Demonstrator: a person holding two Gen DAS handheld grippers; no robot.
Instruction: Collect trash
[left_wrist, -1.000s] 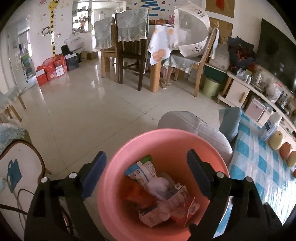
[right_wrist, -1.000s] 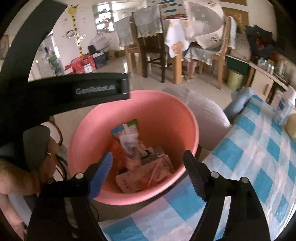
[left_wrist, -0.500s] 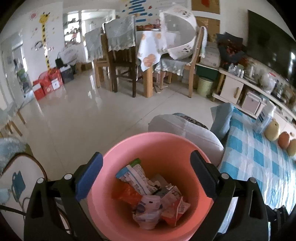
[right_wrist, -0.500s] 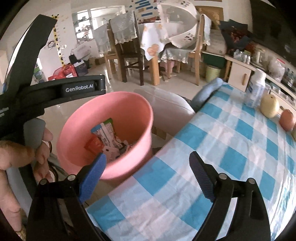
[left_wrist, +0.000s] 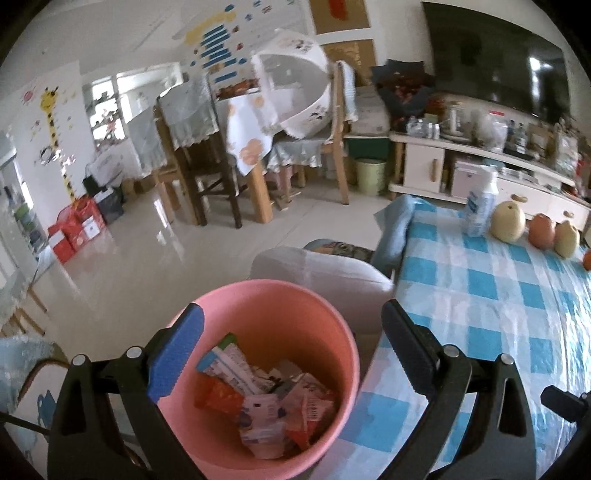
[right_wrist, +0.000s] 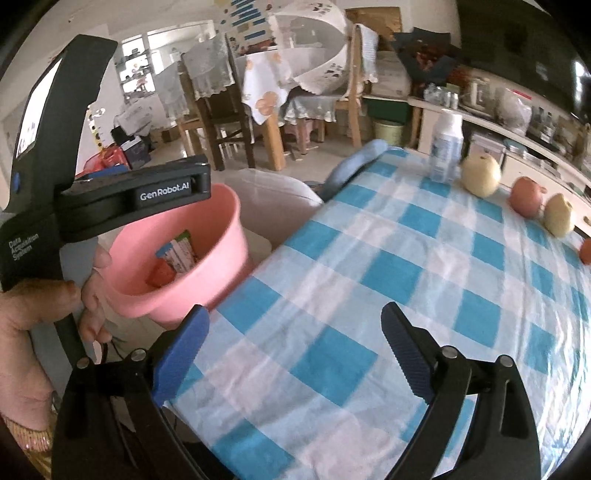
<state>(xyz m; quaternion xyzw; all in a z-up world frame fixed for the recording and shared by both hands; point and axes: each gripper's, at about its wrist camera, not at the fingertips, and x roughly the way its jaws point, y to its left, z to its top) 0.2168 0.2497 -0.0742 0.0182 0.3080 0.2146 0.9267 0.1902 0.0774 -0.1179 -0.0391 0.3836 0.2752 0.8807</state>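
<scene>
A pink bin (left_wrist: 266, 306) stands beside the table's near left corner and holds several crumpled wrappers (left_wrist: 269, 410). My left gripper (left_wrist: 291, 345) is open and empty, hovering above the bin's mouth. In the right wrist view the bin (right_wrist: 218, 266) sits at the left, partly behind the left gripper's black body. My right gripper (right_wrist: 295, 343) is open and empty, above the blue-and-white checked tablecloth (right_wrist: 424, 280) to the right of the bin.
A white bottle (right_wrist: 447, 146), two pale pears (right_wrist: 480, 175) and a peach (right_wrist: 526, 197) line the table's far edge. A grey cushioned seat (left_wrist: 321, 266) stands behind the bin. Dining chairs and a table (left_wrist: 240, 147) stand across the tiled floor.
My right gripper has swung right, from over the bin to over the tablecloth. My left gripper has shifted slightly, so the bin sits lower and the table shows more.
</scene>
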